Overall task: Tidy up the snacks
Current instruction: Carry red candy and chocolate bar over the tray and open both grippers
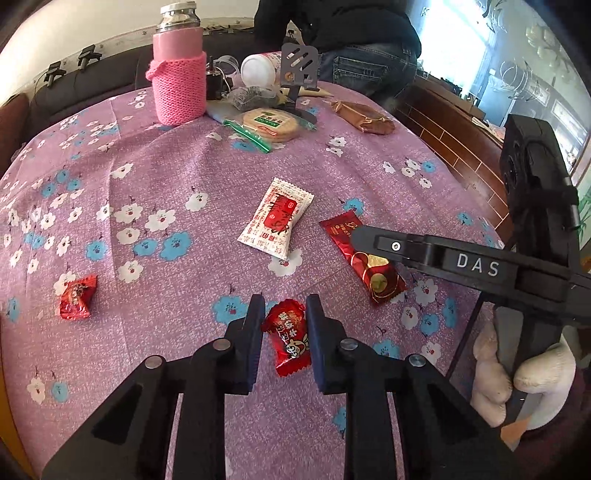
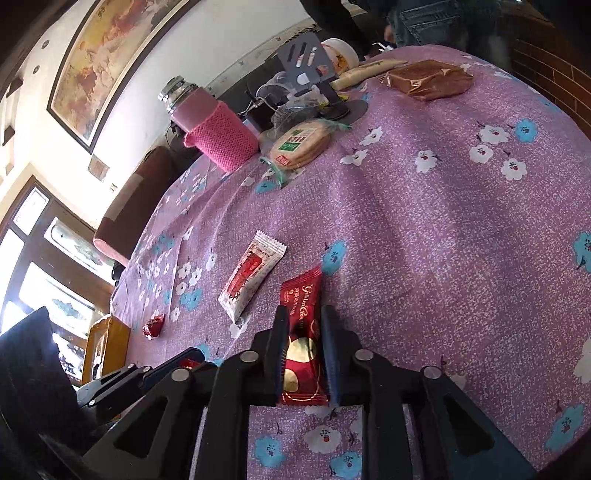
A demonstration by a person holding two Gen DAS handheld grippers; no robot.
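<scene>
A small red candy (image 1: 288, 339) lies on the purple flowered cloth (image 1: 166, 177), and my left gripper (image 1: 285, 301) is shut on it, a pad pressing each side. A dark red wrapped bar (image 2: 303, 354) lies flat between the fingers of my right gripper (image 2: 304, 312). Those jaws stand open, close beside its edges. In the left wrist view the right gripper (image 1: 360, 240) reaches over that bar (image 1: 380, 277) from the right. A white and red packet (image 1: 275, 221) lies just left of the bar. Another red candy (image 1: 77, 297) sits far left.
At the back stand a pink knit-sleeved bottle (image 1: 181, 81), a round cracker pack (image 1: 271, 123), a brown packet (image 1: 364, 116), a phone stand (image 1: 299, 70) and a white cup (image 1: 258, 68). A person in dark clothes (image 1: 332, 29) is behind the table. The table drops off at the right.
</scene>
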